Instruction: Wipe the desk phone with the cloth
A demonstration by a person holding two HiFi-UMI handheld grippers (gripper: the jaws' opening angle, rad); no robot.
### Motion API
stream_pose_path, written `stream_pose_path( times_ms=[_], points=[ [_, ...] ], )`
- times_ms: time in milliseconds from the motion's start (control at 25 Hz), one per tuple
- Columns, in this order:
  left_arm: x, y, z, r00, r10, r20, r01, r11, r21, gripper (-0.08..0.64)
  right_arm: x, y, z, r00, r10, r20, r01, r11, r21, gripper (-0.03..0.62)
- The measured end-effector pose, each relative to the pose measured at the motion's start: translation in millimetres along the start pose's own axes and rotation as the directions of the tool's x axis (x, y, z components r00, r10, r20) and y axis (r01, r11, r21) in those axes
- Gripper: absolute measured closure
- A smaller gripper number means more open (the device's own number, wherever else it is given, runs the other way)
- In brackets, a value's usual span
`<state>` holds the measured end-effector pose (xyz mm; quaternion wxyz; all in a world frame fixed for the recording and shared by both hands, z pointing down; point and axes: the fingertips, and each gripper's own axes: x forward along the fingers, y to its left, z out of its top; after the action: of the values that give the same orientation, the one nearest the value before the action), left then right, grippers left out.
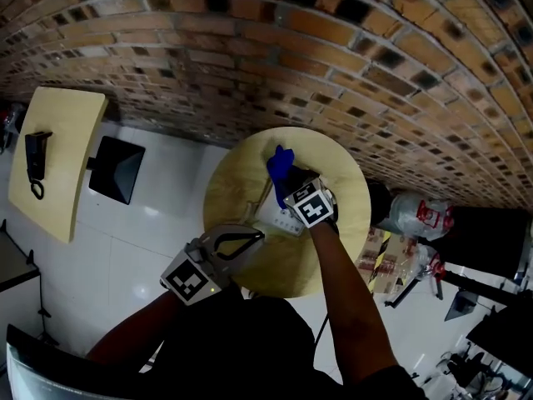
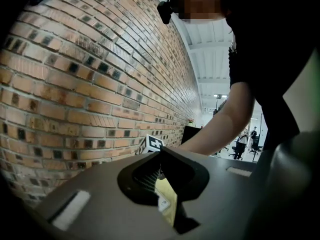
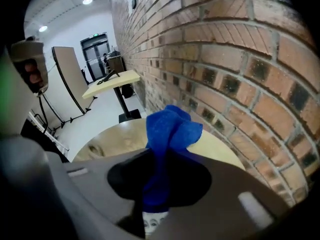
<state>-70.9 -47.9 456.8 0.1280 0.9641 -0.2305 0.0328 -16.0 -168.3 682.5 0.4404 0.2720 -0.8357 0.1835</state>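
Head view: round wooden desk (image 1: 241, 177) by the brick wall (image 1: 333, 57), with the white desk phone (image 1: 279, 217) near its middle. The right gripper (image 1: 291, 182) is clamped on a bunched blue cloth (image 1: 280, 165) at the phone's 12 o'clock end. The left gripper (image 1: 254, 240) hangs over the desk's 7 o'clock edge.

Left gripper view: jaws closed, nothing in them.

Right gripper view: cloth pinched between the jaws, phone buttons just below.

We see a wall of red-brown brick (image 1: 333, 48) running along a glossy white floor (image 1: 158, 223). Close against it stands a round, pale wooden worktop (image 1: 237, 182). Off to the left, well apart, is a rectangular pale table (image 1: 62, 140) on a black base (image 1: 117, 169). Round ceiling lights (image 3: 87, 1) shine above a dark doorway (image 3: 95, 46).
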Motion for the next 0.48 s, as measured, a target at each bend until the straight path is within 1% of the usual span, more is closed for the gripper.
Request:
stream_pose_path(
  times_ms=[40,120,200,240,360,480],
  points=[
    [-1,1,0,1.000,0.001,0.005,-0.001,1.000,0.001,0.557,-1,14,-5,1.000,0.007,-0.004,-0.007,1.000,-0.025,0.512],
    [-2,3,1,1.000,0.003,0.009,-0.003,1.000,-0.004,0.557,-2,46,-16,0.999,0.017,-0.030,-0.020,0.993,-0.119,0.512],
    [-2,3,0,1.000,0.001,0.003,-0.001,1.000,-0.011,0.557,1,79,-29,0.998,0.031,-0.063,-0.044,0.974,-0.221,0.511],
    [-1,2,0,1.000,-0.002,-0.001,0.002,1.000,-0.014,0.557,3,94,-37,0.996,0.044,-0.077,-0.062,0.967,-0.248,0.511],
    [6,0,0,1.000,-0.018,-0.003,0.018,1.000,-0.001,0.557,11,130,-63,0.988,0.099,-0.122,-0.129,0.955,-0.269,0.511],
    [14,-6,-1,0.999,-0.041,-0.015,0.041,0.999,0.014,0.557,18,159,-94,0.973,0.152,-0.173,-0.192,0.950,-0.246,0.511]
  ],
)
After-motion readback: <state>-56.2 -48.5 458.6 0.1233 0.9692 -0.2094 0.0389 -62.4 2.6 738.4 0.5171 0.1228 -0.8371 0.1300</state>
